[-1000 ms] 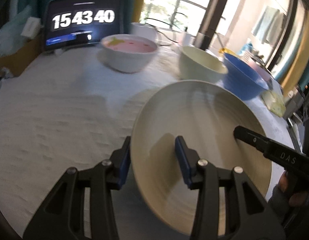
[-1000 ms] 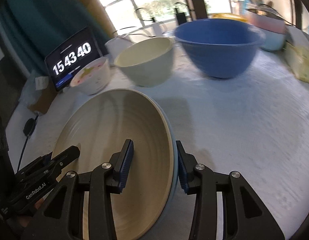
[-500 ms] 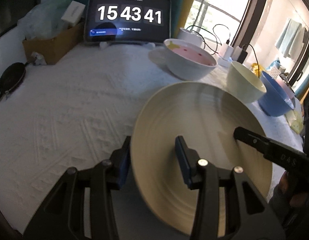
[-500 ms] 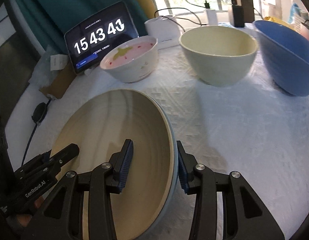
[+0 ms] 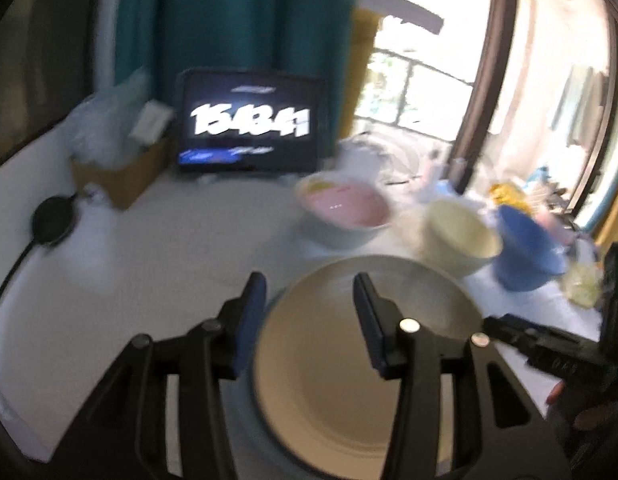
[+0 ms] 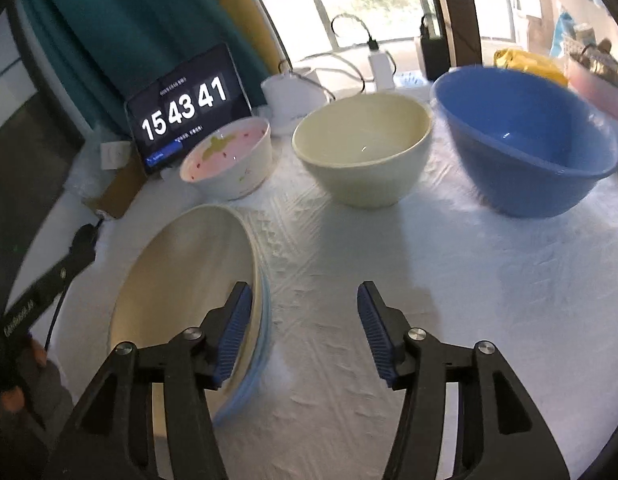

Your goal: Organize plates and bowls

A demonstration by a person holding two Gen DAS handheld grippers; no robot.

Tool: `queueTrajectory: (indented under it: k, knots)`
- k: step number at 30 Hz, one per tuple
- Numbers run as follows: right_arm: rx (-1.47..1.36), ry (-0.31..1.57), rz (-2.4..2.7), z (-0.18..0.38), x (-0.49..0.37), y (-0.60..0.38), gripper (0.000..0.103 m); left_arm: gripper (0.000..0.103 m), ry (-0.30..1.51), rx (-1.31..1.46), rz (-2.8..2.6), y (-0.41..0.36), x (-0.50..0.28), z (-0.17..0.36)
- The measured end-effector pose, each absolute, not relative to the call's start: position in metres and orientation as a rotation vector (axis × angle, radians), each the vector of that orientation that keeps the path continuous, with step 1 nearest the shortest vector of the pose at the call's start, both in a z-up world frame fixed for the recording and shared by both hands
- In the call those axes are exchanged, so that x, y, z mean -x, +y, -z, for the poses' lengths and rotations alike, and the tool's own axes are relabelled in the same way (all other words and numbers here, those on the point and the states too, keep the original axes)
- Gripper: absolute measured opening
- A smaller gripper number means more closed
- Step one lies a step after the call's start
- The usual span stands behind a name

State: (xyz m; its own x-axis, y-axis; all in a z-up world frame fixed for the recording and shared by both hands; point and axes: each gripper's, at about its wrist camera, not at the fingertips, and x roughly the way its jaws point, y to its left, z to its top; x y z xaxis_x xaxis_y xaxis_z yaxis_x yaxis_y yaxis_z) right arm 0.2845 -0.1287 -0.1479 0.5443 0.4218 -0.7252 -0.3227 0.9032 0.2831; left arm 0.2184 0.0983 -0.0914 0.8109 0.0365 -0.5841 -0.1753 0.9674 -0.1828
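Note:
A cream plate lies on top of a light blue plate on the white tablecloth. In the blurred left wrist view my left gripper hovers above the stack's left rim. Its jaws are opening, and the rim sits between them with no pad pressing on it. My right gripper is at the stack's right rim and its jaws are also opening. Its left finger is over the plate and its right finger is over bare cloth. Behind stand a pink-lined bowl, a cream bowl and a blue bowl.
A tablet clock leans at the back by a cardboard box. A black puck with a cable lies at the far left. Chargers and cables crowd the window side. A person's hand holds the left gripper.
The right jaws have spread wide and no longer clamp the plates' rim. The left gripper has risen and tipped up, so the plates look smaller and lower.

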Motion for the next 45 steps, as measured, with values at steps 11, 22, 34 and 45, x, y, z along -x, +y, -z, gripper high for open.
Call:
queueTrajectory:
  k: [11, 22, 34, 45]
  knots:
    - [-0.111, 0.833, -0.481, 0.12, -0.277, -0.194, 0.057, 0.047, 0.684, 0.148, 0.039, 0.003, -0.265, 0.088]
    - [-0.158, 0.819, -0.414, 0.129, -0.292, -0.225, 0.057, 0.047, 0.719, 0.164, 0.024, -0.008, -0.259, 0.085]
    - [-0.177, 0.753, -0.237, 0.115, -0.314, -0.293, 0.057, 0.047, 0.682, 0.154, 0.195, -0.083, -0.312, 0.076]
    - [-0.219, 0.761, -0.172, 0.132, -0.361, -0.324, 0.057, 0.047, 0.738, 0.152, 0.224, -0.119, -0.365, 0.1]
